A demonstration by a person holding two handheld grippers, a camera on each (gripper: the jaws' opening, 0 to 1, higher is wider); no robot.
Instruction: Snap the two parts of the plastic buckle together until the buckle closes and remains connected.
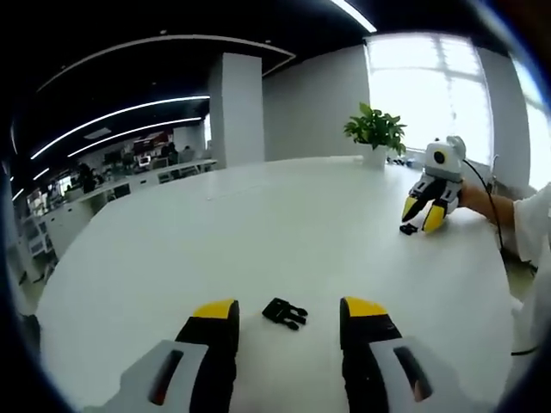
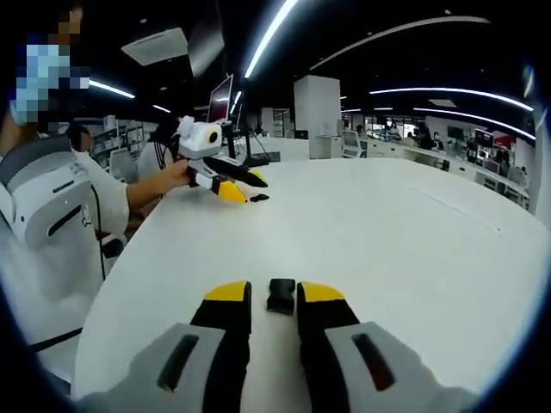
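Two black plastic buckle parts are seen lying apart on the large white round desk (image 1: 258,224). The pronged male buckle part (image 1: 285,312) lies on the desk surface ahead of the left gripper (image 1: 290,317), whose yellow-tipped black jaws are spread wide on either side of it without touching. The boxy female buckle part (image 2: 281,295) sits between the jaws of the right gripper (image 2: 275,297), which are narrowed close beside it; contact cannot be told. A green potted plant (image 1: 376,132) in a white pot stands near the desk's far edge by a bright window (image 1: 430,95). Nothing is seen between the two parts. A person's white sleeve (image 2: 60,206) is seen at the desk's edge.
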